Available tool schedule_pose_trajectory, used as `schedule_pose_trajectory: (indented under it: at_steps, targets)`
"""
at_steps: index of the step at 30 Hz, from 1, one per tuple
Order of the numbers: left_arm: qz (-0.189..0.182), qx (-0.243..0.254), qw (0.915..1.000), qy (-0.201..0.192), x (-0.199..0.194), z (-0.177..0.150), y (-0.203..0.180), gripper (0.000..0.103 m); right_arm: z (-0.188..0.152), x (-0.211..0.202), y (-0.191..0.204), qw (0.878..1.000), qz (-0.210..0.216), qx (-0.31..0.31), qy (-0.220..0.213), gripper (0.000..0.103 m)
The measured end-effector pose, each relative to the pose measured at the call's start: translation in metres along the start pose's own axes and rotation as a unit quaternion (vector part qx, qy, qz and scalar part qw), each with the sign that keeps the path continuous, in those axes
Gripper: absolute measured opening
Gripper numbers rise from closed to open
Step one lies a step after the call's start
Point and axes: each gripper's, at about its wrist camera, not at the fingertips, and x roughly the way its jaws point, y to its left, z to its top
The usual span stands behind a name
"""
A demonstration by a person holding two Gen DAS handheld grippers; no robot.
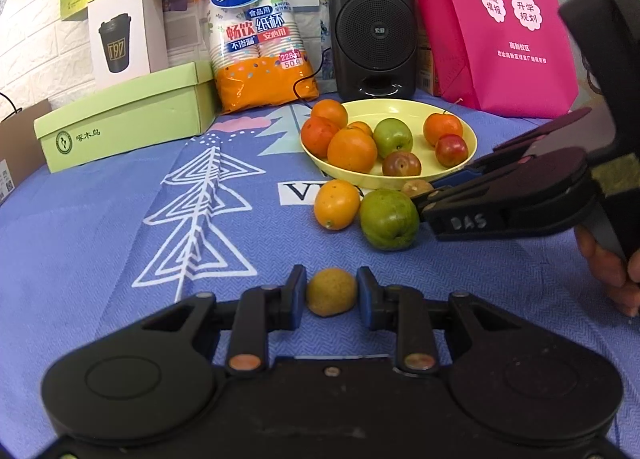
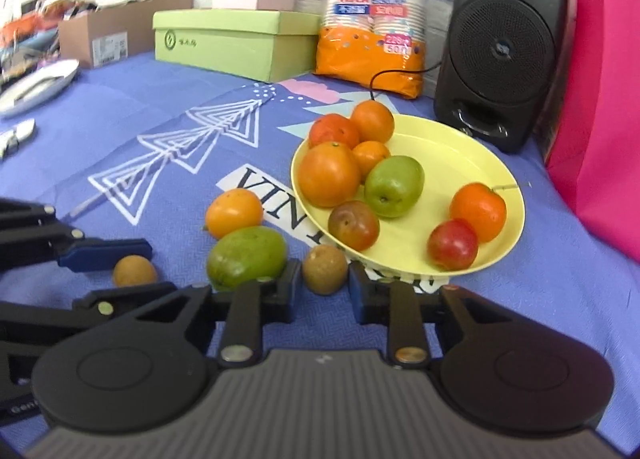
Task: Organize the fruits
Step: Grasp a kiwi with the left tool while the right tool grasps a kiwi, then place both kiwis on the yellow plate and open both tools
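A yellow plate (image 1: 470, 131) (image 2: 480, 163) holds several oranges, a green fruit and reddish plums. On the blue cloth in front of it lie an orange (image 1: 336, 204) (image 2: 234, 212), a green fruit (image 1: 389, 219) (image 2: 246, 257) and two small brown fruits. My left gripper (image 1: 331, 291) is open, its jaws on either side of one brown fruit (image 1: 331, 291) (image 2: 134, 271) with small gaps. My right gripper (image 2: 324, 279) (image 1: 418, 199) is open around the other brown fruit (image 2: 324, 269) (image 1: 416, 187), beside the plate's near rim.
A black speaker (image 1: 372, 27) (image 2: 500, 43), an orange pack of paper cups (image 1: 256, 31), a green box (image 1: 128, 115) (image 2: 232, 43) and a pink bag (image 1: 492, 19) line the back. A cardboard box (image 2: 116, 35) and a white object (image 2: 36, 85) sit far left.
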Motion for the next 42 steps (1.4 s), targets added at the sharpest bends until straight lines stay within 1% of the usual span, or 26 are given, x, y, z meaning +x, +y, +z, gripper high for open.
schedule_pose_trajectory:
  at_steps: [2,8,13,15,17,20,22,27,30,33,36,39,40,42]
  targets:
    - [0.000,0.000,1.0000,0.000,0.000,0.000,0.000,0.027,-0.001,-0.003,-0.006,1.000,0.006,0.018,0.001,0.024]
    - [0.001,0.001,1.0000,0.000,0.000,0.000,0.000,0.027,-0.012,-0.024,-0.018,0.999,0.000,0.054,0.000,0.024]
    - [0.003,0.002,1.0000,-0.001,-0.001,0.000,-0.001,0.027,-0.035,-0.053,-0.025,0.996,-0.003,0.083,-0.006,0.024]
    - [0.005,0.003,1.0000,-0.001,-0.002,0.000,-0.002,0.027,-0.048,-0.060,-0.025,0.996,-0.005,0.090,0.000,0.024]
    - [0.008,0.005,1.0000,-0.001,-0.003,0.000,-0.003,0.027,-0.057,-0.066,-0.024,0.996,-0.005,0.092,-0.007,0.024]
    - [0.003,-0.001,1.0000,0.000,-0.007,0.001,-0.001,0.026,-0.058,-0.074,-0.026,0.995,-0.002,0.103,-0.013,0.024]
    - [0.000,-0.004,1.0000,0.001,-0.010,0.001,-0.001,0.026,-0.058,-0.079,-0.026,0.995,-0.001,0.100,-0.016,0.024]
    - [-0.004,0.010,0.9999,-0.002,-0.019,0.005,-0.002,0.026,-0.055,-0.090,-0.031,0.995,0.001,0.099,-0.030,0.024]
    - [-0.012,0.010,0.9998,-0.010,-0.023,0.018,0.001,0.026,-0.047,-0.096,-0.037,0.995,-0.005,0.094,-0.043,0.024]
    - [-0.027,0.008,0.9994,-0.021,-0.020,0.043,0.004,0.026,-0.034,-0.098,-0.043,0.995,-0.009,0.085,-0.055,0.024]
    - [-0.032,0.042,0.9977,-0.041,-0.012,0.078,-0.002,0.026,-0.018,-0.095,-0.049,0.995,-0.011,0.075,-0.066,0.024]
    - [-0.027,0.091,0.9937,-0.059,0.003,0.111,-0.014,0.026,-0.003,-0.085,-0.052,0.995,-0.009,0.068,-0.071,0.024]
    - [-0.026,0.103,0.9926,-0.058,0.014,0.121,-0.020,0.026,0.002,-0.081,-0.054,0.995,-0.009,0.069,-0.072,0.024]
    - [-0.040,0.107,0.9923,-0.046,0.037,0.139,-0.025,0.026,0.013,-0.069,-0.058,0.995,-0.001,0.074,-0.068,0.024]
